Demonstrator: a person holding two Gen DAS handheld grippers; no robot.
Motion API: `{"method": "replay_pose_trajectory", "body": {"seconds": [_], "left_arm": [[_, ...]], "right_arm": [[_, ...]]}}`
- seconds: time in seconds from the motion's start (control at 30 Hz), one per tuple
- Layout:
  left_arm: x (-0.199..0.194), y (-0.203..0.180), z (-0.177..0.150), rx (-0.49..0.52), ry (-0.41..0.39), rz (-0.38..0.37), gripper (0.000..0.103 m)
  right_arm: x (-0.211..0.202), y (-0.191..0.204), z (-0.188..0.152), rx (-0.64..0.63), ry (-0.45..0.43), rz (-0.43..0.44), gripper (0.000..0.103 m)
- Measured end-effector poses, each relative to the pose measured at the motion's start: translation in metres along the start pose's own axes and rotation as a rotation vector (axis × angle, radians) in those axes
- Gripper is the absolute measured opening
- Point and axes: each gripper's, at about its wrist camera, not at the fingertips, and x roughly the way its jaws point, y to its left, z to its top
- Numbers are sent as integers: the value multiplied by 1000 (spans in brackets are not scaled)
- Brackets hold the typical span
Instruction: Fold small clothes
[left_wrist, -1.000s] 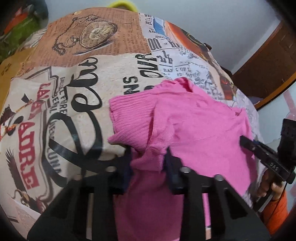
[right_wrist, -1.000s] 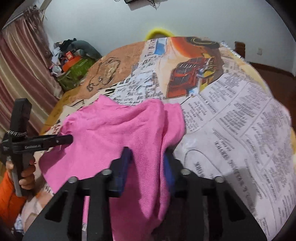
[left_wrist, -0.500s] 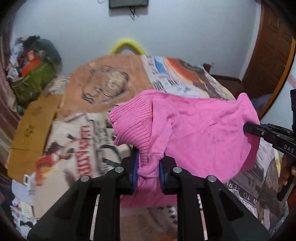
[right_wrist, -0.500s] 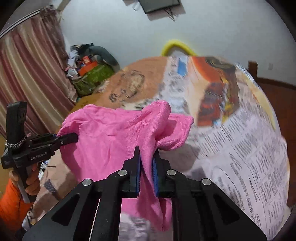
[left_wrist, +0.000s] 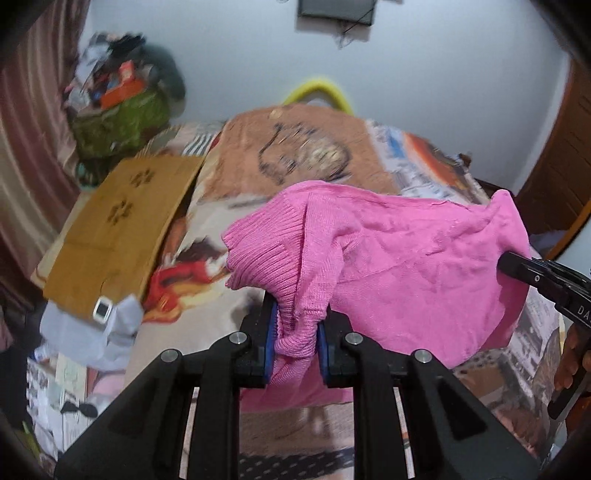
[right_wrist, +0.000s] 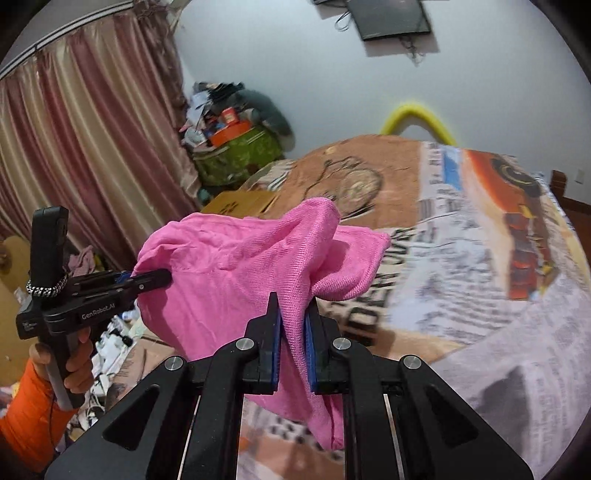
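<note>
Newspaper-print bed (right_wrist: 498, 295) below, "GenRobot.AI"-marked left claw (left_wrist: 295, 347) and right claw (right_wrist: 293, 347) each pinching the pink sweater (left_wrist: 406, 266) held up clear of it.

I am working in a home bedroom: a bed (right_wrist: 480, 295) under a printed newspaper-style blanket (left_wrist: 314, 158) is filling the room, striped curtains (right_wrist: 92, 147) are hanging at one side, and bags and boxes (a messy heap) (right_wrist: 232, 140) are piling up in the corner.

I see a printed bedspread (right_wrist: 480, 258), flat cardboard (left_wrist: 122, 229), striped curtains (right_wrist: 85, 155), a cluttered green bag (left_wrist: 118, 122) and a wall screen (right_wrist: 391, 16).
</note>
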Motion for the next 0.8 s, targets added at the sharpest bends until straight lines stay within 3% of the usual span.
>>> {"method": "replay_pose_trajectory", "body": {"seconds": [0.13,0.4,0.53,0.7,0.8], "left_arm": [[38,32,-5,-60,113,11,18],[118,69,-6,-178,260,-73,22],[130,72,-3,-160,245,-76,32],[127,79,6,-122,185,-14,56],[117,82,10,-115,154,30,58]], "right_arm": [[43,5,-2,26,72,-3,10],[115,-18,-5,83,191,-81,10],[130,-27,-6,68,232,-109,10],[129,-28,-15,-11,265,-153,16],[117,-24,-14,-64,238,-171,19]]}}
